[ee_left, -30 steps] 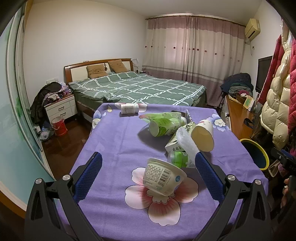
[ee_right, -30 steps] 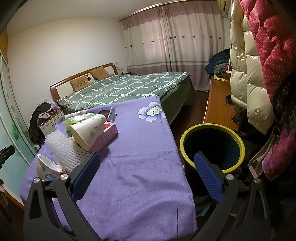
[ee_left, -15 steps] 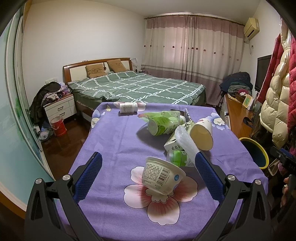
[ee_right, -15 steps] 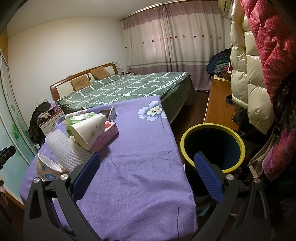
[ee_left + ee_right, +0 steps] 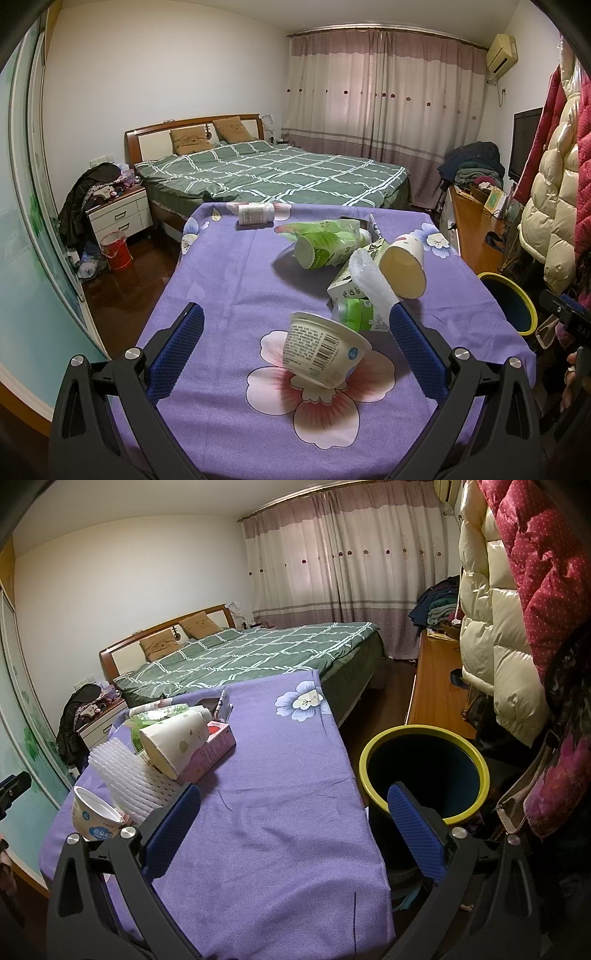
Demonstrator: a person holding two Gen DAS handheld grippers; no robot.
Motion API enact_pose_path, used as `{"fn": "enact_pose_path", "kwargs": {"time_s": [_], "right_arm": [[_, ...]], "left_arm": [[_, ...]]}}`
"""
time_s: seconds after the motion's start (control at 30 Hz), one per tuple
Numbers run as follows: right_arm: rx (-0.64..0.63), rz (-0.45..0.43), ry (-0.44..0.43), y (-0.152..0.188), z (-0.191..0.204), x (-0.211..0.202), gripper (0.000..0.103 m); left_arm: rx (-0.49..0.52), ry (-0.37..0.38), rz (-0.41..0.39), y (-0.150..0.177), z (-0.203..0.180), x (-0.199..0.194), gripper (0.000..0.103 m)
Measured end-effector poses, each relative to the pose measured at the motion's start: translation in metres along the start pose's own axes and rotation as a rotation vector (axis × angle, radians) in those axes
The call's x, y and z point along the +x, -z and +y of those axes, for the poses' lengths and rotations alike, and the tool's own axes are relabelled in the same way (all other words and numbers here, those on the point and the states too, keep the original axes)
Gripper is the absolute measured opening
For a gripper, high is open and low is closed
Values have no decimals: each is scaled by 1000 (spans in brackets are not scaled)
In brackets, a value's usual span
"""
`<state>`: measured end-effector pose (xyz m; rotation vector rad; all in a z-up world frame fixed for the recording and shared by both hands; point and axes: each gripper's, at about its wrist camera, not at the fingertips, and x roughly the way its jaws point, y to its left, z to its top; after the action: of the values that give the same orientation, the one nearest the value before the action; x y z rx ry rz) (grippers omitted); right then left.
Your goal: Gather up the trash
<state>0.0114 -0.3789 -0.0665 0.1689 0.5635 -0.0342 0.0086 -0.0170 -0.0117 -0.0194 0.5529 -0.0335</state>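
Two grippers, both with fingers spread wide and holding nothing. Left gripper [image 5: 295, 343] low over the near end of the table [image 5: 229, 280], pointed at a white yogurt cup [image 5: 323, 350] tipped on its side on the big flower print, right between the blue fingers [image 5: 177, 350] but not touching them. Just behind the cup, more trash in a pile: a small green-label bottle [image 5: 356, 314], a white foam net [image 5: 369, 280], a carton [image 5: 351, 277], a paper cup [image 5: 404, 269] on its side and a green packet [image 5: 325, 245]. Farther back, near the far edge, a white pill bottle [image 5: 255, 214] lying alone. Right gripper [image 5: 293, 823] over the bare purple cloth on the other side, with the yellow-rimmed trash bin [image 5: 424, 771] on the floor just beside the table, one finger in front of its rim. Probably the very start, with nothing picked up yet. Could go wrong in a few ways: thin, round cup, so easy to squash or to pop out sideways with a hard squeeze; easy to roll away and bump the pile if one finger touches first; loose cloth, so easy to pinch and drag, pulling all the trash along; light foam net, likely to slip off the edge if nudged.
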Motion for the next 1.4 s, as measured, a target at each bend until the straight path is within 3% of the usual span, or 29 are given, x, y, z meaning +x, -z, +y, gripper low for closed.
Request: {"fn": "enact_pose_path", "kwargs": {"time_s": [0.57, 0.9, 1.17, 1.4], "right_arm": [[-26, 50, -12, 4, 15, 28, 97], [-131, 87, -126, 16, 75, 62, 97], [-262, 161, -241, 39, 142, 84, 78], [-334, 195, -221, 51, 171, 102, 77]], "left_arm": [[-12, -7, 18, -4, 6, 19, 99], [-54, -33, 20, -5, 31, 29, 99], [-69, -57, 14, -4, 47, 31, 99], [-82, -68, 22, -1, 57, 33, 99]]}}
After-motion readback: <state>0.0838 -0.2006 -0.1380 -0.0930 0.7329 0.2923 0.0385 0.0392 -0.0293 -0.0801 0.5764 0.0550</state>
